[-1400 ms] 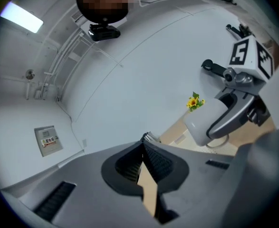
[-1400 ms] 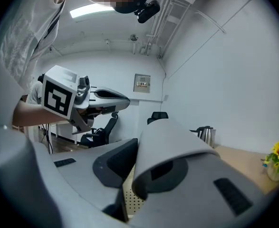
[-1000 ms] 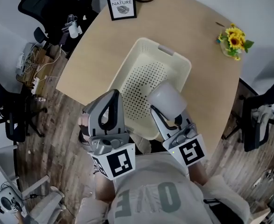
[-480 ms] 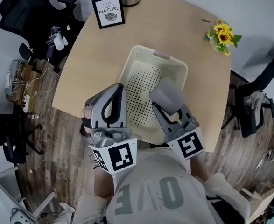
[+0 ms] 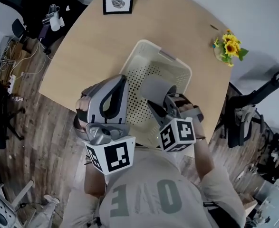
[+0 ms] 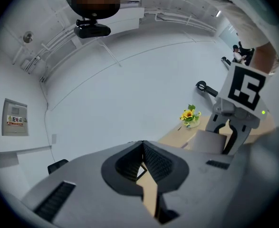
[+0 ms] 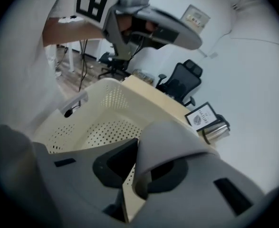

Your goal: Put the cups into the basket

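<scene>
Since the grey cup [image 5: 156,87] is meant for the basket [image 5: 151,49], it is held by its wall in the jaws of the right gripper [image 5: 160,103] over the basket's middle, the left gripper [image 5: 121,82] is parked at the basket's 8 o'clock with jaws closed on nothing, and the cup's height above the perforated floor cannot be judged.

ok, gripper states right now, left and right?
Left gripper: closed, nothing between the jaws.
Right gripper: closed on the grey cup, above the basket.
</scene>
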A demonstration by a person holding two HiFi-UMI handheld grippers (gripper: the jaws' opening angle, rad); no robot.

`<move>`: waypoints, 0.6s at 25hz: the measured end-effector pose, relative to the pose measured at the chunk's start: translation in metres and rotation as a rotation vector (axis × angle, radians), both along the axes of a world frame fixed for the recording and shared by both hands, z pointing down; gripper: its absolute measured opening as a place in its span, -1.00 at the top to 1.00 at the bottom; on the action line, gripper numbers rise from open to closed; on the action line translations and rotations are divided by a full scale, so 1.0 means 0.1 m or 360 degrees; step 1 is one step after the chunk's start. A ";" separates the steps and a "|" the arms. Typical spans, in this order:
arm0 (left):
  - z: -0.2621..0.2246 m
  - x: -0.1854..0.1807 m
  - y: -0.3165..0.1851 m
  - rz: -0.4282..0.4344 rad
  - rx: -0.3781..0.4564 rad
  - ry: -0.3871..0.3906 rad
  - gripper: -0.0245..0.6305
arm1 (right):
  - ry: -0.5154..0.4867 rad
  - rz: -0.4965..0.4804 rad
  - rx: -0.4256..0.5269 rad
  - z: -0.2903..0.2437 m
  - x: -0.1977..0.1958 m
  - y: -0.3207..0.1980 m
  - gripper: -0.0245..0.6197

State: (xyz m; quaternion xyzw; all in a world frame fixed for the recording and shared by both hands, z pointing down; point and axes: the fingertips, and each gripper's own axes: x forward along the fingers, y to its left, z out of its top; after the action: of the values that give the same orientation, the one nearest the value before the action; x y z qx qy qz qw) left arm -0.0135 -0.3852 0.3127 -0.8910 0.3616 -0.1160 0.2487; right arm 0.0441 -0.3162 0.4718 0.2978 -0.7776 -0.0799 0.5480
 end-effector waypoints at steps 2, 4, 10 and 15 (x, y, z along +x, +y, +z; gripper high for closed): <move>0.05 -0.01 0.01 -0.0025 -0.0029 0.0002 0.90 | 0.0118 -0.0101 -0.0202 0.21 0.04 0.08 0.77; 0.10 -0.05 0.03 -0.0039 -0.0045 -0.0007 0.90 | 0.0217 -0.0170 -0.0363 0.39 0.06 0.12 0.77; 0.12 -0.17 0.08 -0.0088 -0.0067 0.0030 0.90 | 0.0399 -0.0328 -0.0568 0.74 0.10 0.08 0.77; 0.21 -0.32 0.11 -0.0156 -0.0092 0.0008 0.90 | 0.0577 -0.0482 -0.0666 1.02 0.11 0.14 0.77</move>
State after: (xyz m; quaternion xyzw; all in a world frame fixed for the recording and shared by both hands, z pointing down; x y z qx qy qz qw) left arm -0.0454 -0.3745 0.3337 -0.8793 0.4021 -0.1363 0.2160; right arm 0.0555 -0.3026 0.5740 0.0403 -0.7023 -0.0507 0.7089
